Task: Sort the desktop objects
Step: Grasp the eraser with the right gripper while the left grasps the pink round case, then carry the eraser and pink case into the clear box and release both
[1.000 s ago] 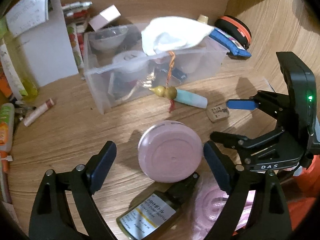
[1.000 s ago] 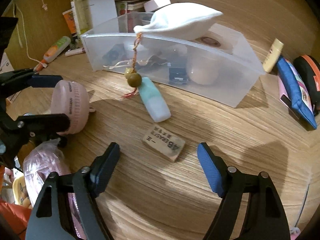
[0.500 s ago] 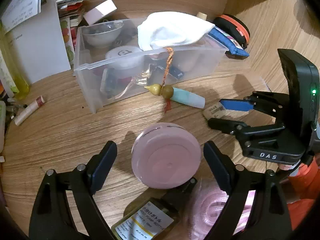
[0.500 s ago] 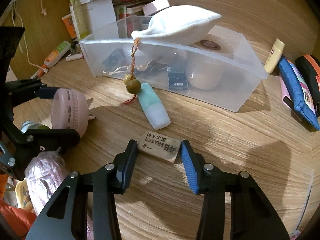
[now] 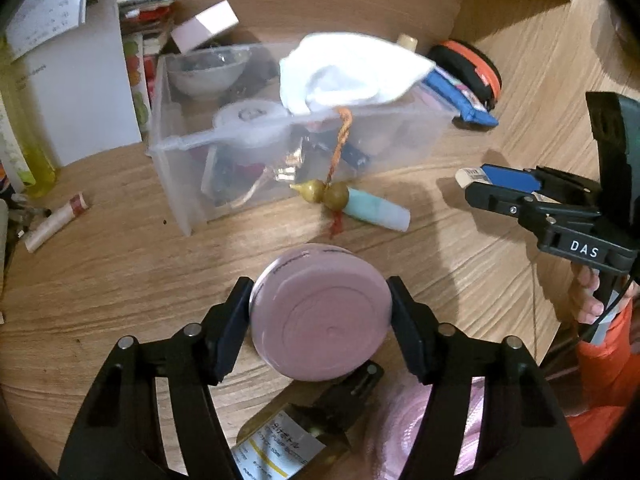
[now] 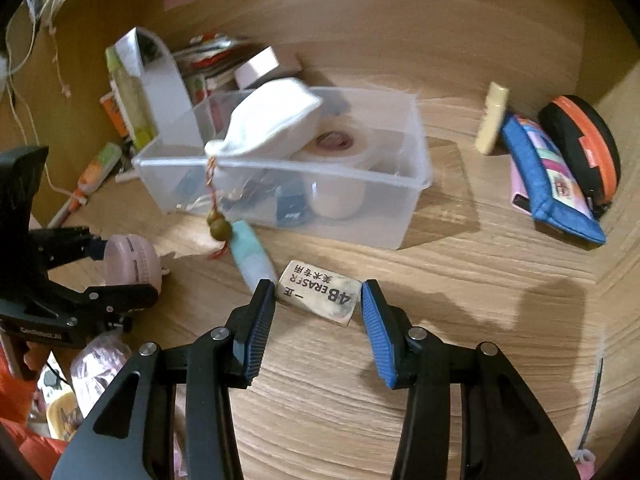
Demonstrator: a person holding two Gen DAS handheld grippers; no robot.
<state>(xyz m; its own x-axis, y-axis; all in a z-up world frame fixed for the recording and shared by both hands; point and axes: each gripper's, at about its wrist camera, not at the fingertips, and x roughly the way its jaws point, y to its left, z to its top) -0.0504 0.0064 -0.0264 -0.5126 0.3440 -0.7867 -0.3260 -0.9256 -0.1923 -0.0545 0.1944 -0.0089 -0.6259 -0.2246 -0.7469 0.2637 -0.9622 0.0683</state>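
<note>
A round pink jar (image 5: pixel 320 320) stands on the wooden desk between my left gripper's (image 5: pixel 319 284) fingers. The jaws are closing, and both pads touch its sides. The right wrist view shows the same jar (image 6: pixel 130 264) in that gripper (image 6: pixel 124 270) at the left. My right gripper (image 6: pixel 317 286) is shut on a worn white eraser (image 6: pixel 316 292) with printed letters. In the left wrist view the eraser (image 5: pixel 466 176) hangs above the desk in the right gripper (image 5: pixel 478 182). Behind stands a clear plastic box (image 5: pixel 176 148) holding several items.
A white pouch (image 5: pixel 348 68) lies over the box rim, its gourd charm (image 5: pixel 324 194) dangling beside a mint tube (image 5: pixel 376 212). A blue pouch (image 6: pixel 548 176) and a black-orange case (image 6: pixel 584 148) lie right. A labelled bottle (image 5: pixel 280 444) and a pink bag (image 5: pixel 404 428) sit near my left gripper.
The left jaws have closed in from wide apart onto the pink jar. The right jaws shut on the eraser, then lifted it off the desk.
</note>
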